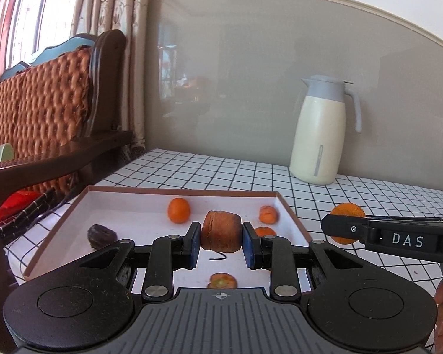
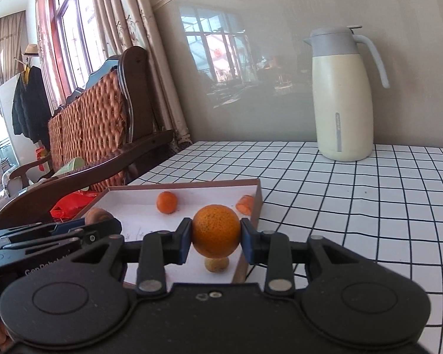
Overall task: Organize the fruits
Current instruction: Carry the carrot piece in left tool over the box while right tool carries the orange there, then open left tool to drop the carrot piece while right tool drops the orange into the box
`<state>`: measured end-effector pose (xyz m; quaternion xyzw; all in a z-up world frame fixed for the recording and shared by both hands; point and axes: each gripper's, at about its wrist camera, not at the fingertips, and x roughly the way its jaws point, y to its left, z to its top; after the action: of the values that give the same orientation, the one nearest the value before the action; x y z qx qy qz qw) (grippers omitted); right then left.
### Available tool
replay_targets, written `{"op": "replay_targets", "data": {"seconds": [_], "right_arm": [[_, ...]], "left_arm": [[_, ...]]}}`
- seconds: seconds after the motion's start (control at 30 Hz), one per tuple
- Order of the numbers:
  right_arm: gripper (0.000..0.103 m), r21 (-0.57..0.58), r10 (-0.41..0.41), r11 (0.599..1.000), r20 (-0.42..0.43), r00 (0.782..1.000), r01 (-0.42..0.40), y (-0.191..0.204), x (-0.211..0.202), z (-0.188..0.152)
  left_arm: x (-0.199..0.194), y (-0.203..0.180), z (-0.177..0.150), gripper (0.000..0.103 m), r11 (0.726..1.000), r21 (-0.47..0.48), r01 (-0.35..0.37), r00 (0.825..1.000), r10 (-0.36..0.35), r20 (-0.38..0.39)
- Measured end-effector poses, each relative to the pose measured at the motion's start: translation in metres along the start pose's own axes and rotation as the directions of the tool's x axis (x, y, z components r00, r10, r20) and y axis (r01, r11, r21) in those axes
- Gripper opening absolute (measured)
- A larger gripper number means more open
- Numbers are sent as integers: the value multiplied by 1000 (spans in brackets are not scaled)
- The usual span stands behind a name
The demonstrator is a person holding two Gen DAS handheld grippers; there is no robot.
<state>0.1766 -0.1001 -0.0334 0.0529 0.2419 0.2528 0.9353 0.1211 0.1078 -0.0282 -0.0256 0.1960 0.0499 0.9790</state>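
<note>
The left gripper (image 1: 221, 237) has its blue-padded fingers (image 1: 194, 243) closed on a brown, ridged, barrel-shaped fruit (image 1: 220, 230), one pad pressing each flank. It holds the fruit in the air above the shallow white tray with a brown rim (image 1: 292, 216), pointing gently downward toward the wall.

The right gripper (image 2: 216, 240) has its fingers (image 2: 183, 240) pinched on a round orange with pitted skin (image 2: 216, 231), gripped at its two sides. It is held over the tray's near right corner, also tilted slightly down; in the left wrist view the orange sits just outside the tray's right edge, above the desk covered in a white cloth with a black grid (image 2: 354, 194).

In the tray lie a small tangerine (image 1: 178, 210), a dark brown wrinkled fruit (image 1: 101, 236), and several orange pieces. A cream and grey thermos jug (image 1: 320, 135) stands on the desk against the wall, well apart from the tray.
</note>
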Motion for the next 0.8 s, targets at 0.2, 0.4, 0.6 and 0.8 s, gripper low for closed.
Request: {"op": "replay_targets", "data": {"seconds": [0.2,0.4,0.6,0.8], "right_arm": [[26,-24,35,999,11,999,-34,21,10,0],[26,-35,60,998,24,998,-60,35,16,-1],[26,-51,80,996,36,996,-78,49,23,-2],[26,-51,87,995,58,995,-84,59,29,0]], "left_arm": [[0,28,-6,30,998,-44,-50,999,51,14],[0,50,-12,30,992,-88,-93,995,95,17],[1,67,-12,30,986,-113,-125,991,129,30],[4,82,-9,30,980,-133,-146,988,151,31]]}}
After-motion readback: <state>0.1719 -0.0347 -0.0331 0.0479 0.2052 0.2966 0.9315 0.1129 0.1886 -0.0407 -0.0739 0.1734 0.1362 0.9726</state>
